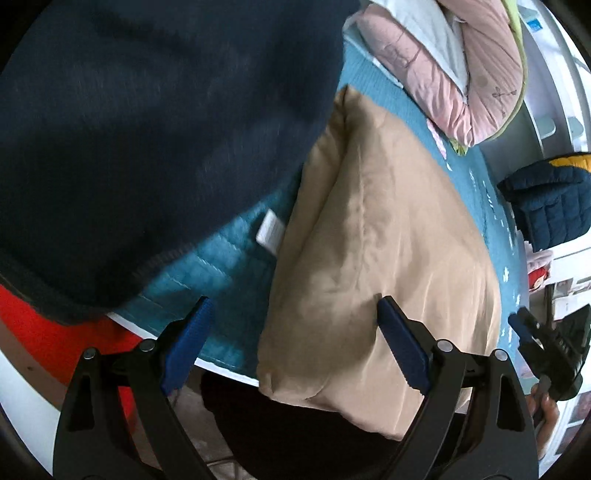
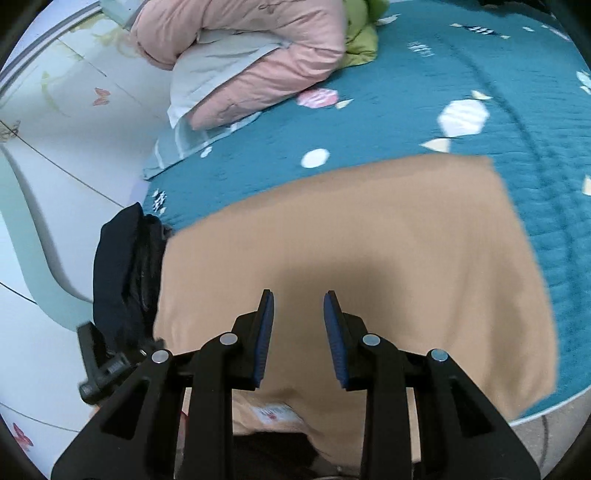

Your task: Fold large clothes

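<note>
A folded tan garment lies on the teal bedspread at the bed's near edge. It also shows in the right wrist view, flat, with a white label near its close edge. My left gripper is open and empty, its right finger over the tan garment. My right gripper is open and empty just above the tan garment's near part. It also shows in the left wrist view at the far right. A dark navy garment hangs close to the left camera, blurred.
A pink quilt and a green cloth are piled at the far side of the bed. A dark navy jacket sits at the right edge. A black cloth lies at the bed's left edge. A white label lies on the bedspread.
</note>
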{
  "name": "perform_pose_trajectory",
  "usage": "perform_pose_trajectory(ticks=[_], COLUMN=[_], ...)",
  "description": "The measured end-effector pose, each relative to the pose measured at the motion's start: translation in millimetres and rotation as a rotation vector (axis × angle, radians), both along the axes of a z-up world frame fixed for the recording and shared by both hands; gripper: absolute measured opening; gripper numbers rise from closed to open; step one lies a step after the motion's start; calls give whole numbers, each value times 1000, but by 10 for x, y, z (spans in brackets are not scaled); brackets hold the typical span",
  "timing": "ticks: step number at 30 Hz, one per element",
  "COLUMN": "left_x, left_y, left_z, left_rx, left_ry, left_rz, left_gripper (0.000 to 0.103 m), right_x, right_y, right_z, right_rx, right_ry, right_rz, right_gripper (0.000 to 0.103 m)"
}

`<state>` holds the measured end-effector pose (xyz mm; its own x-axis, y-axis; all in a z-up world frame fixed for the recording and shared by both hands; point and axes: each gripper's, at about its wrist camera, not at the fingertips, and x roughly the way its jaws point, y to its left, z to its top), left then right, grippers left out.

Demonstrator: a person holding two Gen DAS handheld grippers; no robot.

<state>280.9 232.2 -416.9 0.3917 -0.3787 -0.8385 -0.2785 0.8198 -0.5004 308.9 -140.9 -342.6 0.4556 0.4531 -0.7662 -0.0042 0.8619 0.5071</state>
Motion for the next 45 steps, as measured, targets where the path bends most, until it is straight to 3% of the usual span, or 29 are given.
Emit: perform_pose_trajectory(ticks=[3, 4, 6, 9, 13, 14, 20, 24, 28, 31, 34, 36, 38, 43, 45], left_x=[-32, -55, -74, -100, -131, -109, 8, -61, -135, -187, -134, -119, -77, -21, 11], left_y=[-86, -120, -180, -208, -189, -194, -276, -236, -236, -270, -317, -335, -407, -591, -695], left_z=[-105, -116, -125, -138, -143, -147, -134, -147, -164, -140, -103, -22, 132, 592, 777], left_rx=[-39, -25, 9, 24, 36, 39, 42, 2, -24, -35, -72, -74, -56, -55, -69], left_ry=[2, -6, -23, -31, -29, -26, -8, 24, 49, 57, 55, 39, 15, -74, -108], left_rz=[5, 6, 8, 19, 15, 11, -7, -9, -9, -15, -13, -24, -44, -88, -122], left_gripper=[89, 89, 90, 89, 89, 89, 87, 87, 84, 72, 50, 28, 22, 20, 20], right_x=[172, 245, 376, 549, 722, 717, 324, -129, -225, -206, -235, -280, -342, -479, -563], right_y=[199, 253, 336, 467, 500, 485, 555, 443, 398, 379, 392, 361, 341, 342, 406], right_z=[-44, -80, -127, -225, -723, -773, -623, -762, -986, -996, -930, -886, -814, -440, -194], right_rx=[25, 44, 86, 56, 85, 95, 63, 124, 140, 157, 140, 138, 142, 130, 101], right_ry=[0, 2, 6, 19, 176, 180, 176, 230, 244, 237, 204, 177, 140, 5, -82], right_rz=[6, 9, 12, -1, -31, -40, 6, -8, -33, -37, -20, -16, -18, 3, 47], right_gripper=[25, 22, 7, 4, 0, 0, 0, 0, 0, 0, 0, 0, 6, 6, 15])
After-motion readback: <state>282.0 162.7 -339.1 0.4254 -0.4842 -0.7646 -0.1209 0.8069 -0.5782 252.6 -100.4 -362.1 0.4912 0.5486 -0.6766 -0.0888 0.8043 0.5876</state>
